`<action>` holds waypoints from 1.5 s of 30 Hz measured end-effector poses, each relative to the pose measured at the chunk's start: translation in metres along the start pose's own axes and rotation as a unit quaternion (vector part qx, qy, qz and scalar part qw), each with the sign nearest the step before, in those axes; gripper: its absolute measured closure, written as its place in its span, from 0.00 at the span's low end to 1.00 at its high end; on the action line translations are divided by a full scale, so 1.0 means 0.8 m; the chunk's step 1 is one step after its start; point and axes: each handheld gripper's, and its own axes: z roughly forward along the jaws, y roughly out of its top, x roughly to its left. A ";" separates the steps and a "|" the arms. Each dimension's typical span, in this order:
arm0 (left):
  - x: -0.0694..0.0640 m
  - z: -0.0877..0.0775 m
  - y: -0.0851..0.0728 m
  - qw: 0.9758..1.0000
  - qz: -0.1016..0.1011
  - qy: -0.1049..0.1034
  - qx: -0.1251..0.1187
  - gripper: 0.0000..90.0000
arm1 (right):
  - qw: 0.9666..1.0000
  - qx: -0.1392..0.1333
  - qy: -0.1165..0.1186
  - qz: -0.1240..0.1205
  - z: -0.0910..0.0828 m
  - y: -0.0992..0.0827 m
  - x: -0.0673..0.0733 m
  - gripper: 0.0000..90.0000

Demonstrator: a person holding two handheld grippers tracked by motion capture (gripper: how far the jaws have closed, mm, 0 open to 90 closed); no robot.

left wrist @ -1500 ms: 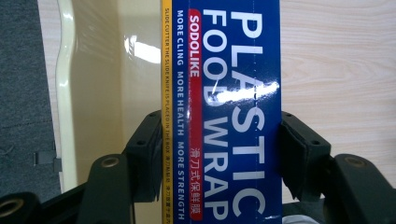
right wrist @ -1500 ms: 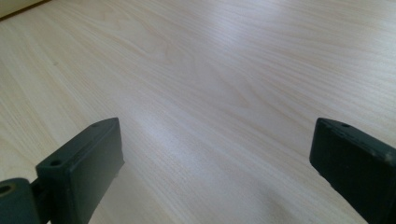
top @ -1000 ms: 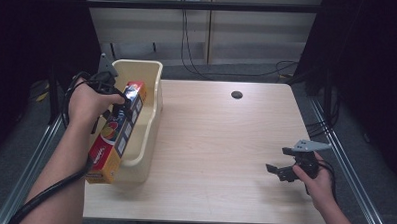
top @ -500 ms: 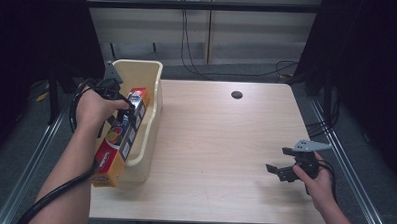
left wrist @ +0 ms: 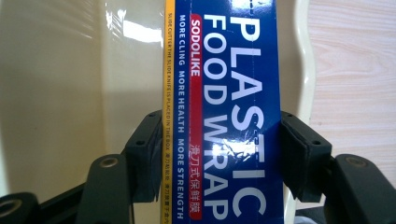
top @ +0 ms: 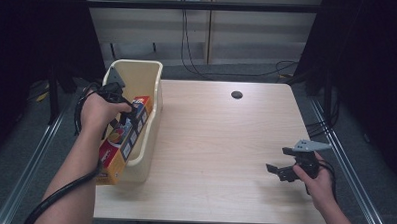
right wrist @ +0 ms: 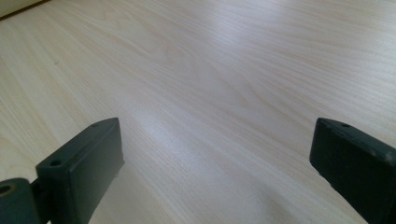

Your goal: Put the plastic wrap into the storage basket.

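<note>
1. Left hand-held gripper (top: 128, 120) is clamped across the width of a long plastic wrap box (top: 121, 142). In the left gripper view, both black jaws press the box's two long sides, with the blue face reading "PLASTIC FOOD WRAP" (left wrist: 233, 116) between them.
2. The grip sits toward the upper part of the box. Judgement: holding across the narrow dimension lets the jaws span it, and the long body hangs below as a lever, so it may swing or slip.
3. Box location: tilted, upper end over the inside of the cream bin (top: 152, 90), lower end sticking out past the bin's near left wall and beyond the desk (top: 225, 143) edge. It is partly in the bin, not lying flat in it.
4. Bin: tall, cream plastic, open-topped, standing at the left edge of the desk. The far part of its interior looks bare; no other contents can be made out. Whether the box touches the bin floor cannot be told.
5. Right hand-held gripper (top: 284, 171) has its jaws well apart and holds nothing. It hovers low over bare wood at the near right of the desk, well apart from the bin. Judgement: parked out of the way.
6. A small dark round hole (top: 236, 95) sits in the far part of the desk.
</note>
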 end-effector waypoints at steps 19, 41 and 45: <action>0.006 0.014 0.008 1.000 -0.008 -0.003 0.019 0.44 | 1.000 0.006 0.000 -0.003 0.003 -0.001 0.000 0.03; 0.005 0.033 0.013 0.999 0.010 0.000 0.030 0.42 | 1.000 0.007 0.002 -0.006 0.003 -0.001 -0.001 0.03; 0.002 0.018 0.015 1.000 0.002 -0.014 0.007 0.43 | 1.000 0.009 0.004 -0.004 0.004 -0.002 -0.001 0.03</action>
